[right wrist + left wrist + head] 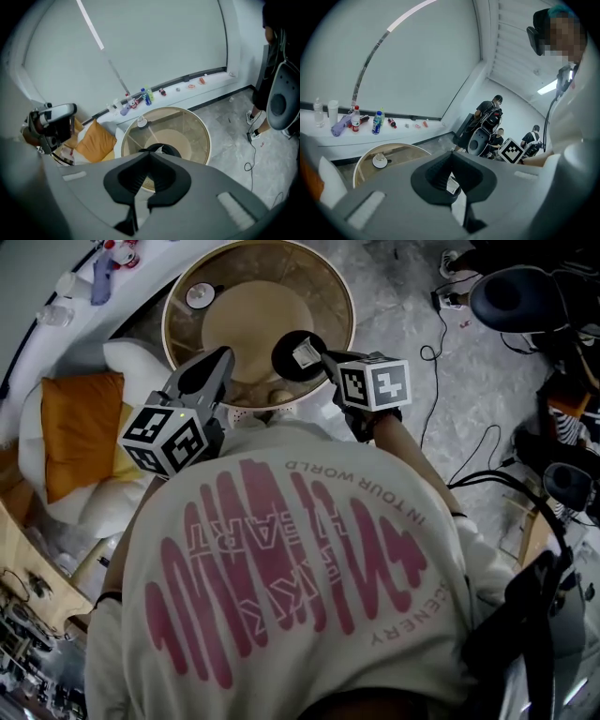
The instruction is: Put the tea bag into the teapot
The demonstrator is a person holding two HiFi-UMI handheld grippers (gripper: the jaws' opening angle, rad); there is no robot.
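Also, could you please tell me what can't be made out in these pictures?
Head view: small white item on the round table, too small to identify.
Head view: black round thing, too dark to tell if it's the teapot.
Left gripper view: bottle labels, too small to read.

orange cushion [80,427], round glass table [328,282], bottles [377,123] on white ledge [408,133]

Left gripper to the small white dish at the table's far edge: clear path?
Probably yes. The glass tabletop between the left gripper and the small white dish looks bare; its jaws are together, though.
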